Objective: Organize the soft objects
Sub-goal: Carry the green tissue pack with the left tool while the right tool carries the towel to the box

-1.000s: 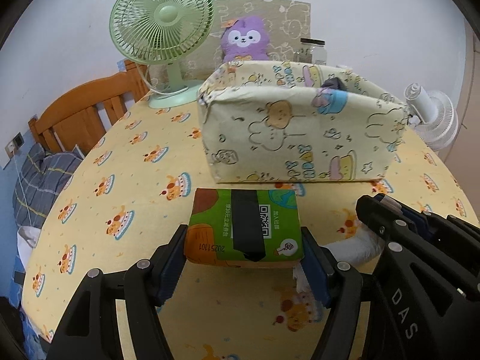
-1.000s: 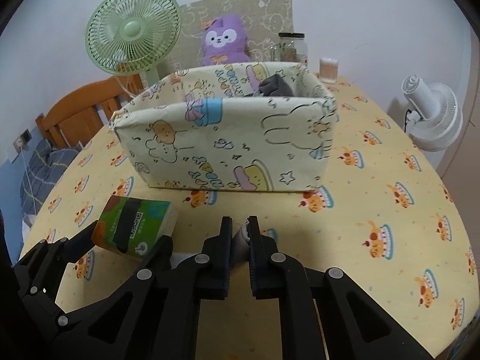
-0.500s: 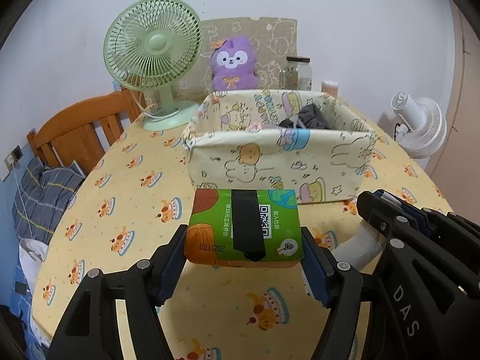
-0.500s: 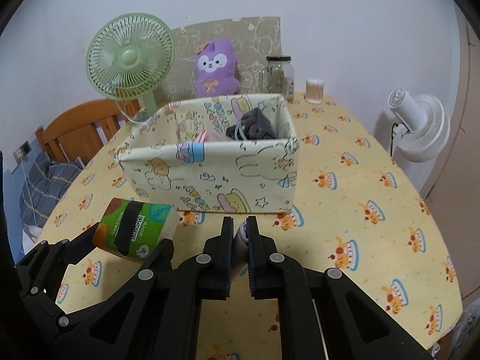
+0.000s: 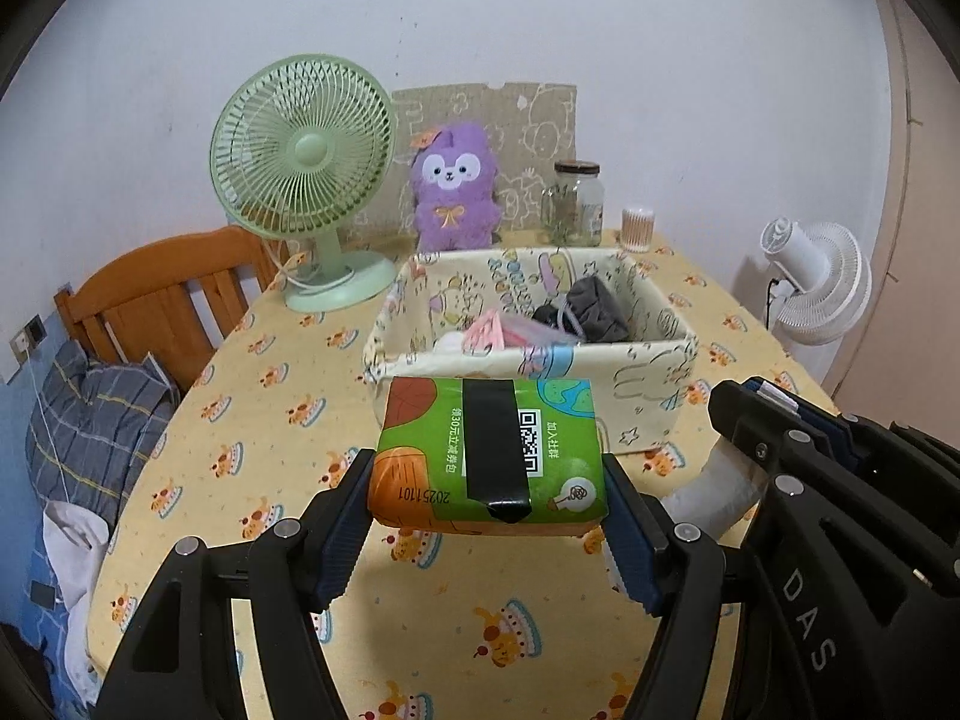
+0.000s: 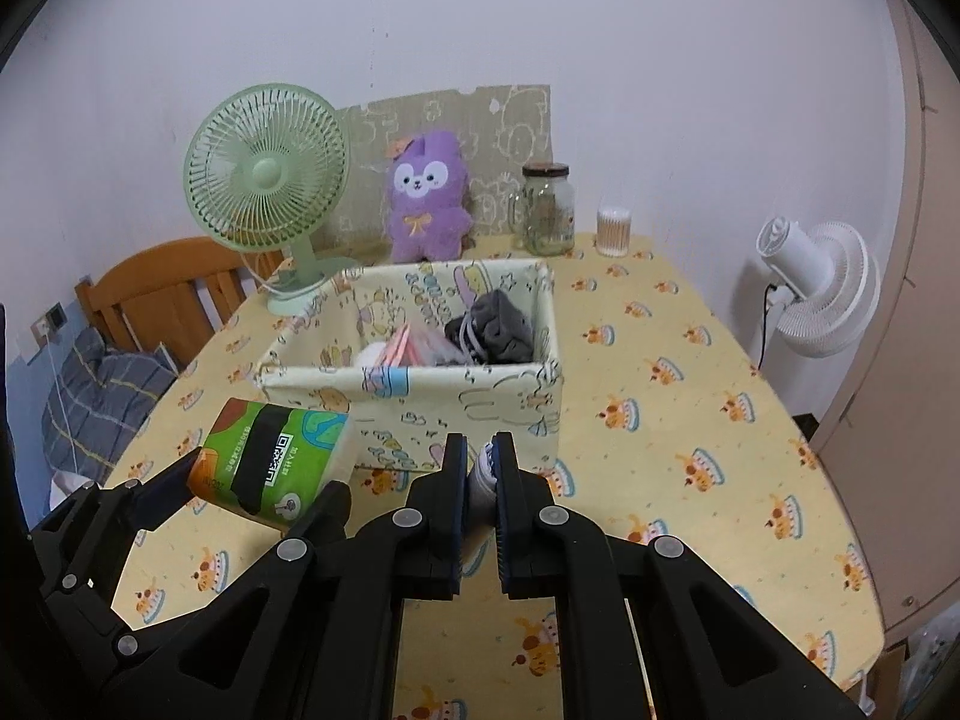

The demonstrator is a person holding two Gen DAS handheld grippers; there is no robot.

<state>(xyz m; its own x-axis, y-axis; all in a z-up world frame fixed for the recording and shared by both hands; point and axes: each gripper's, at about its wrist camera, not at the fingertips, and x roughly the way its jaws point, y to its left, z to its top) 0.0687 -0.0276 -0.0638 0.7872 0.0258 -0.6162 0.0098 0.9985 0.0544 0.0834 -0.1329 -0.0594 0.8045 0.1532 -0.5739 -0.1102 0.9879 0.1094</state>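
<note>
Held aloft over the table (image 5: 252, 420) — green tissue pack (image 5: 489, 456) clamped in left gripper (image 5: 487, 519), white rolled cloth (image 6: 482, 476) pinched in right gripper (image 6: 480, 468) — just before the fabric bin (image 6: 420, 390).

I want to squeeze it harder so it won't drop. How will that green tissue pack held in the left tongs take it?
The tissue pack probably gives: soft plastic wrap, its underside sagging between the left tongs. It looks light, so the present grip likely suffices. The glossy film may slip.
</note>
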